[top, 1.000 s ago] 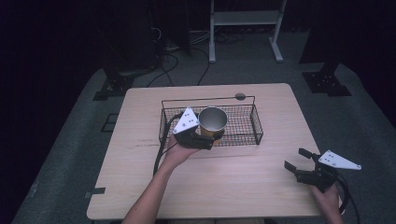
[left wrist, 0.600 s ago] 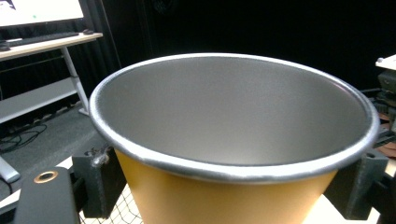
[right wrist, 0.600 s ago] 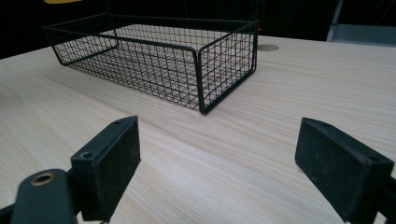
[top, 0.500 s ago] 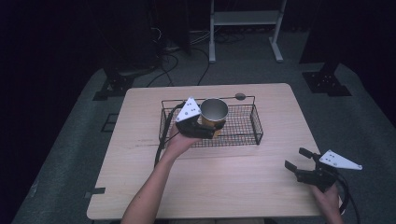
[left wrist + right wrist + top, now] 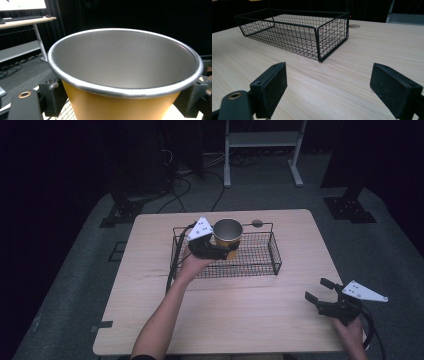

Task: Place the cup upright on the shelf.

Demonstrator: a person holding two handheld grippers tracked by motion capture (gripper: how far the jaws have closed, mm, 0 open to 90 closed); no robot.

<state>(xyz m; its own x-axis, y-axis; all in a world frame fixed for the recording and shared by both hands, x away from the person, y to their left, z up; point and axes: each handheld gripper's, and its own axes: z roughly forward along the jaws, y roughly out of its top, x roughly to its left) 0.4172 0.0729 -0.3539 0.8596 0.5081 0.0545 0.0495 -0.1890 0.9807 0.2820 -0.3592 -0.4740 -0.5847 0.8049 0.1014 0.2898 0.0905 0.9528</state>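
A yellow cup (image 5: 227,232) with a silvery inside hangs upright over the left part of a black wire basket (image 5: 274,255). My left gripper (image 5: 227,251) is shut on the cup's yellow wall from the near side. In the left gripper view the cup (image 5: 125,75) sits between the two black jaws, its open mouth facing up and nothing inside. My right gripper (image 5: 318,290) rests near the table's front right corner, open with nothing between its fingers. In the right gripper view the basket (image 5: 322,32) lies ahead and to the left of the open right gripper (image 5: 334,87).
The basket stands on a light wooden table (image 5: 225,320). A small round grommet (image 5: 257,223) sits near the table's far edge, behind the basket. A white metal frame (image 5: 260,140) and cables lie on the dark floor beyond.
My left hand has carried the cup towards the far side of the basket, a little higher. The right gripper has stayed put.
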